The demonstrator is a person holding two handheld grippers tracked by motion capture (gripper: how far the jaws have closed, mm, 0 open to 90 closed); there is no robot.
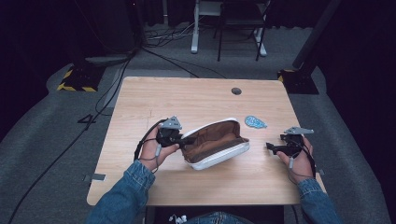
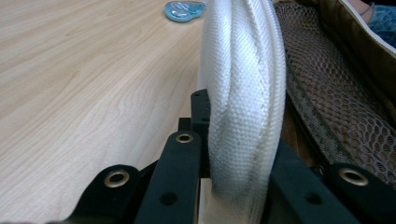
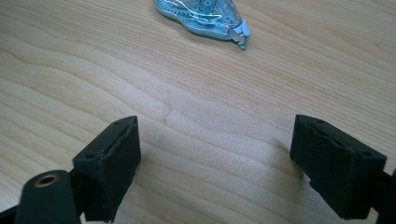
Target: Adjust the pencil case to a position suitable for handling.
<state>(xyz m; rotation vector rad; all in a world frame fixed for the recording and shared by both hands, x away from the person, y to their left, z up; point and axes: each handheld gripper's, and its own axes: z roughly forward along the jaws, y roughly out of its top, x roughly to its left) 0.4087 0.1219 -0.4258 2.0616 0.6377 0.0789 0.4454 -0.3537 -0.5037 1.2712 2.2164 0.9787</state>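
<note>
1. Right now the left tongs (image 1: 183,139) are clamped on the white fabric edge of an open pouch (image 1: 215,142), at the pouch's left end as the high view shows it.
2. Seen from the left gripper view, the white woven rim (image 2: 245,93) of the pouch stands upright between the two black jaws, which press on it from both sides.
3. Beside that rim in the same view lies the pouch's brown mesh lining (image 2: 336,107).
4. The pouch lies on its side near the middle of the wooden surface (image 1: 187,100), its brown inside turned up and open toward the far edge, its white shell underneath.
5. The person's left hand (image 1: 152,151) holds the left tongs just beside the pouch, with a denim sleeve behind it.
6. The right tongs (image 1: 269,146) rest low over the surface near its right edge, well apart from the pouch.
7. In the right gripper view the jaws stand wide apart with bare wood between them; they hold nothing.
8. A small blue, see-through correction-tape dispenser (image 1: 255,122) lies flat on the surface between the pouch and the right tongs, a little farther from the person than both.
9. In the right gripper view the dispenser (image 3: 201,14) sits ahead of the open jaws, its tip pointing to the right of that view, not touched by them.
</note>
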